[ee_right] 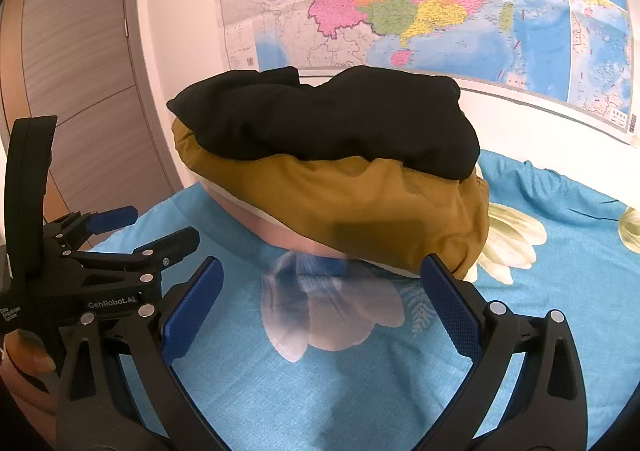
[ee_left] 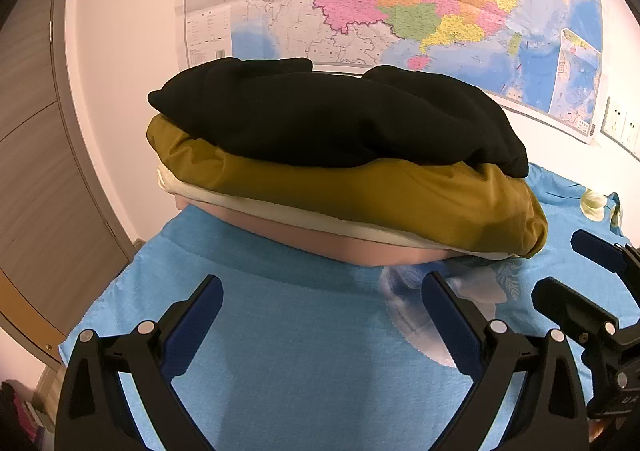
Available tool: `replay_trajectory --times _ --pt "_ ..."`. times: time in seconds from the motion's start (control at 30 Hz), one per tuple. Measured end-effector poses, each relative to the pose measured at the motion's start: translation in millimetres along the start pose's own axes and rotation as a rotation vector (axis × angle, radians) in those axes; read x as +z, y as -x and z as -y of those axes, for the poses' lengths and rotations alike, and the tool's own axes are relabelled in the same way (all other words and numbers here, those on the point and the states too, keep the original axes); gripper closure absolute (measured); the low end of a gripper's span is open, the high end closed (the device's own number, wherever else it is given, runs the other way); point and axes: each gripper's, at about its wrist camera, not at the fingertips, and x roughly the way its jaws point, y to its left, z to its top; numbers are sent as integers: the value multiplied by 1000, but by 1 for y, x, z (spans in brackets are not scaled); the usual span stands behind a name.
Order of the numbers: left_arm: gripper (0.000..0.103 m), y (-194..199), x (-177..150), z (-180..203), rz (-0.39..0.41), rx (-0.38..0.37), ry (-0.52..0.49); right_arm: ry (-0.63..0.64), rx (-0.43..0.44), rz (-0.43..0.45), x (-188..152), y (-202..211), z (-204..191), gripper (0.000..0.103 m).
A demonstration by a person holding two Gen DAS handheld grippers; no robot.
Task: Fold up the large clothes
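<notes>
Judging by the stack (ee_left: 340, 155) of folded clothes on the blue sheet (ee_left: 280, 331), folding looks finished; left gripper (ee_left: 322, 315) and right gripper (ee_right: 322, 299) both gape, empty

You get warm, even indoor light, soft shadows under the clothes pile (ee_left: 340, 155), strong fisheye bending, dark corners, and slight blur throughout.

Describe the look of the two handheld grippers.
Both match: the left gripper and right gripper have black plastic frames with silver round rivets and flat blue textured pads on the fingers. The left gripper's body, seen from the right wrist, bears white "GenRobot.AI" lettering. No cables or sleeves show.
</notes>
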Motion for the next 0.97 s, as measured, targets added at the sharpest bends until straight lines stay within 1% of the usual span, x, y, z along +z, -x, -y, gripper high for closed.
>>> replay_trajectory --times 0.37,0.47,0.57,0.63,0.73,0.8,0.9,0.97 --pt "7 -2 1 3 -1 -3 -8 -7 7 -3 1 -2 2 6" --pt "7 -2 1 5 8 -1 -16 -11 4 -2 1 -3 3 6" --pt "7 2 0 8 37 -10 -33 -17 2 -2 0 -3 4 6" --pt "7 1 0 10 37 -13 -42 -22 1 -3 0 -3 5 6" --pt "7 -4 0 12 4 -38 -27 -30 -8 -2 -3 0 10 6" --pt "7 -8 -2 18 -19 -57 -19 -42 -32 -3 -6 5 17 6" --pt "7 -15 -7 34 -49 -96 -35 -79 -77 -10 -15 15 34 6" --pt "7 -21 -12 53 -79 -143 -59 -118 -117 -22 -23 21 50 6"
